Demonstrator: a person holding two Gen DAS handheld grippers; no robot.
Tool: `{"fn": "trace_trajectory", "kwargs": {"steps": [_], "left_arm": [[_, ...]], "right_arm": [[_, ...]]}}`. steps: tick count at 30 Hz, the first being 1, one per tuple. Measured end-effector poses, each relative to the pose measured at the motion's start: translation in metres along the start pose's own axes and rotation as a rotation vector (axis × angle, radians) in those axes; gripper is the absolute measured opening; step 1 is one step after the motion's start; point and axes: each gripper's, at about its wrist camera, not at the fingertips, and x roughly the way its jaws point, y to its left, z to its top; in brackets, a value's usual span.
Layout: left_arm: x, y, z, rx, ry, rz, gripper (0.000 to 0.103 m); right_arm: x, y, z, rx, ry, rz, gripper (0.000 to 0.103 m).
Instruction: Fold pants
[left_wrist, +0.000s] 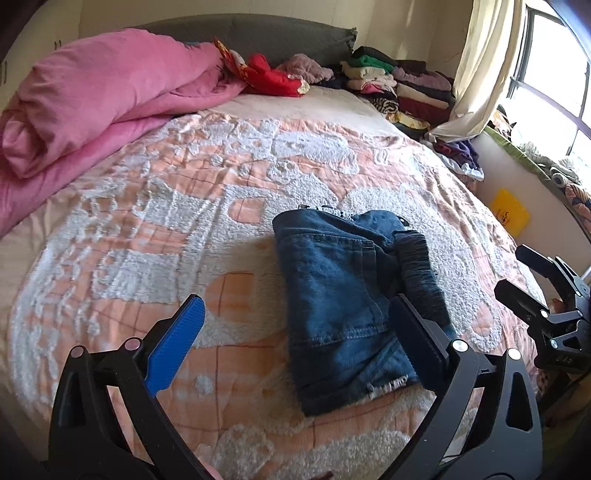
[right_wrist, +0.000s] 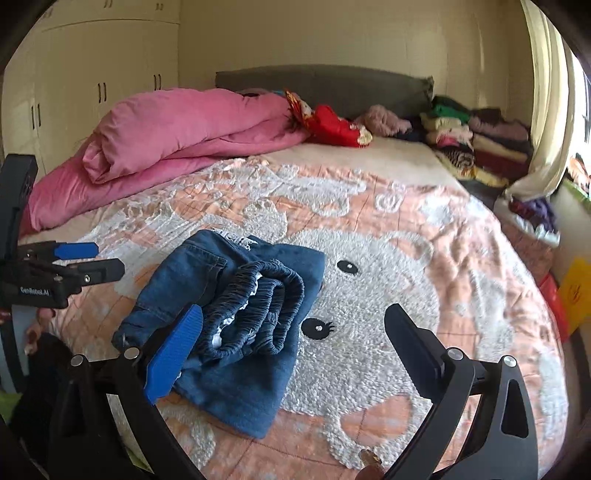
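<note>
We saw the folded jeans (left_wrist: 340, 314) lying on the peach bear bedspread (left_wrist: 184, 206), our left gripper (left_wrist: 295, 321) spread wide above them, our right gripper (right_wrist: 293, 328) likewise agape, gripping nothing, pink duvet (right_wrist: 177, 133) behind.

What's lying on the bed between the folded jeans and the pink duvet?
Nothing: in both wrist views, only bare bedspread stretches between the folded jeans and the pink duvet.

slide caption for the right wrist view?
Open right tongs above folded denim pants on a bear-patterned bedspread, left tongs open alongside.
</note>
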Motion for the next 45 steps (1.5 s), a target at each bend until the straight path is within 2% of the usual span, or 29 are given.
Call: {"fn": "trace_trajectory", "kwargs": {"steps": [10,15,20,24,30,45], "left_arm": [[-0.029,-0.003,-0.023,0.028,-0.014,0.009,0.093],[-0.035,-0.009,-0.046,0.046,0.011,0.001,0.093],[-0.038,-0.009,-0.068,0.013,0.019,-0.006,0.093],[-0.031,-0.008,-0.078,-0.010,0.059,-0.006,0.093],[-0.027,-0.011,-0.082,-0.008,0.075,-0.002,0.093],[-0.031,-0.011,-0.083,-0.016,0.071,0.011,0.093]], "right_arm": [[-0.033,-0.001,-0.015,0.006,-0.019,-0.030,0.098],[-0.045,-0.002,-0.031,0.040,-0.001,-0.031,0.098],[-0.051,0.002,-0.050,0.073,0.025,-0.031,0.098],[-0.049,0.007,-0.064,0.091,0.049,-0.027,0.098],[-0.041,0.008,-0.074,0.119,0.089,-0.005,0.098],[-0.045,0.005,-0.071,0.117,0.084,-0.018,0.098]]}}
